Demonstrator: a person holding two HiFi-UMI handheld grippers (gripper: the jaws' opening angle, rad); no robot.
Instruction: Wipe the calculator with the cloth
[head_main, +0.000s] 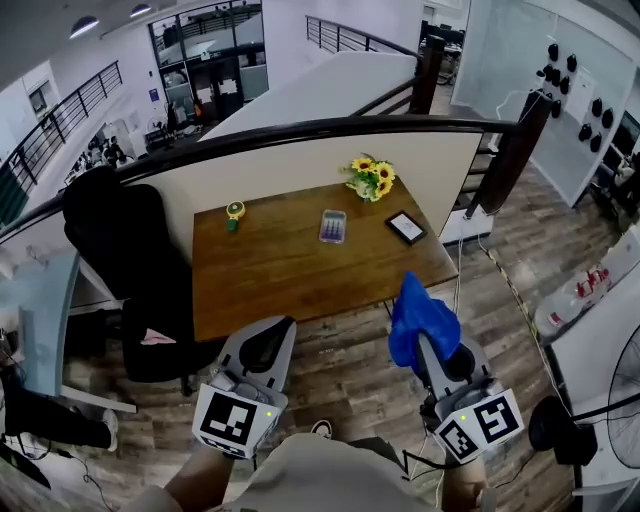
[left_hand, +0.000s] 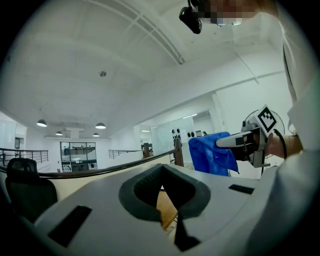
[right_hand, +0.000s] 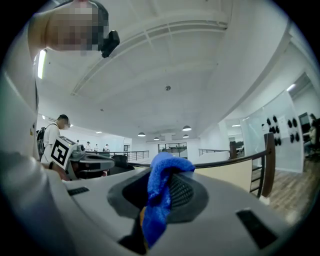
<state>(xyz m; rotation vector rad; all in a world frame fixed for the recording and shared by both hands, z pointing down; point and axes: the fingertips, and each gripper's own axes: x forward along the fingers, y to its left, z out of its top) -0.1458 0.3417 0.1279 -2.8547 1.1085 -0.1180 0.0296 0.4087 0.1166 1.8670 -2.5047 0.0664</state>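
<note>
A plank floor (head_main: 345, 345) is seen below, and both grippers are held over it, short of the near edge of the wooden table (head_main: 280, 280). The table's far edge is set against a cream partition (head_main: 300, 165) topped by a dark handrail. A black office chair (head_main: 115, 235) is stood just beside the table's left edge; floor is left open along the right edge and along the near edge.

The left gripper (head_main: 272, 335) is held low at the left. In the left gripper view its jaws (left_hand: 162, 192) are seen drawn together with nothing between them. The right gripper (head_main: 425, 345) is held near the table's near right corner, and its jaws are clamped on the blue cloth (head_main: 422, 322), which is bunched over its tip; in the right gripper view the cloth (right_hand: 159, 185) is seen pinched in the jaws and hanging from them.

A bunch of sunflowers (head_main: 370, 178) is placed by the far edge. A dark tablet (head_main: 405, 227) is laid near the right edge. The calculator (head_main: 332, 226) is laid flat on the far half, just left of the tablet and in front of the flowers, well apart from both grippers. A broad stretch of bare wood is left between it and the near edge. A small yellow-and-green object (head_main: 234, 212) is set near the far left corner.
</note>
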